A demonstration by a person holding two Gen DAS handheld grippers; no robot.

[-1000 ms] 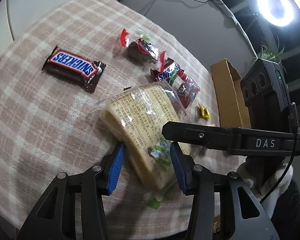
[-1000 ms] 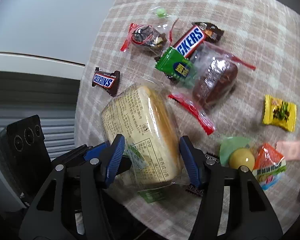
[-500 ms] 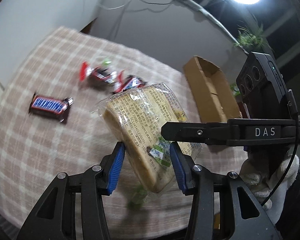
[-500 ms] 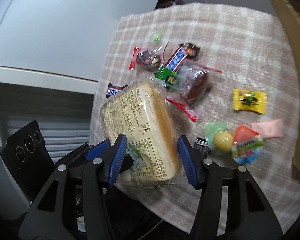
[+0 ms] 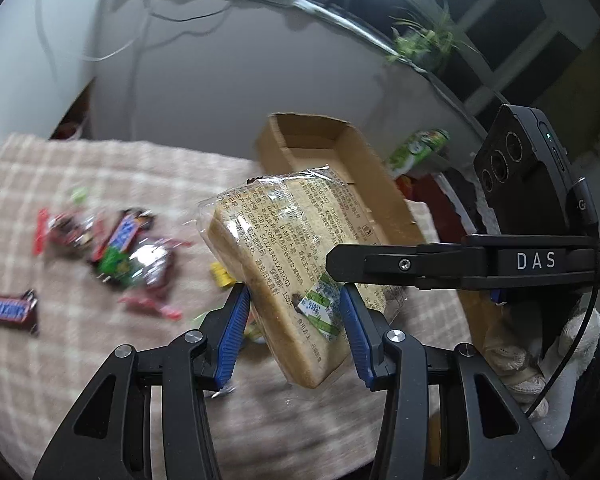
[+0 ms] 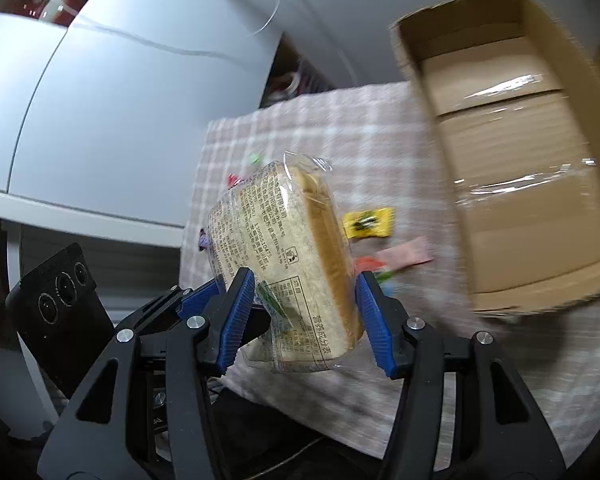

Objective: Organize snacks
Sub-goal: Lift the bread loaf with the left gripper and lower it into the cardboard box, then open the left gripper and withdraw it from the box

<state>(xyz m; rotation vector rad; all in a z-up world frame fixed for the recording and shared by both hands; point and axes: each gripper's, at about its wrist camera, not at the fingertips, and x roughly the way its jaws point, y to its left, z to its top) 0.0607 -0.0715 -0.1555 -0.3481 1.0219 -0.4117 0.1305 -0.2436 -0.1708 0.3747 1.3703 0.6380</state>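
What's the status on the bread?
Both tools, left and right, clamped on the bread. Bread off the table. Box open, path clear.

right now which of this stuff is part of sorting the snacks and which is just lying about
Part of the job:
- bagged bread, gripped by both the left gripper and the right gripper
- cardboard box
- snickers bar
- yellow candy
- pile of wrapped snacks

Just lying about:
- potted plant
- green carton
- checked cloth
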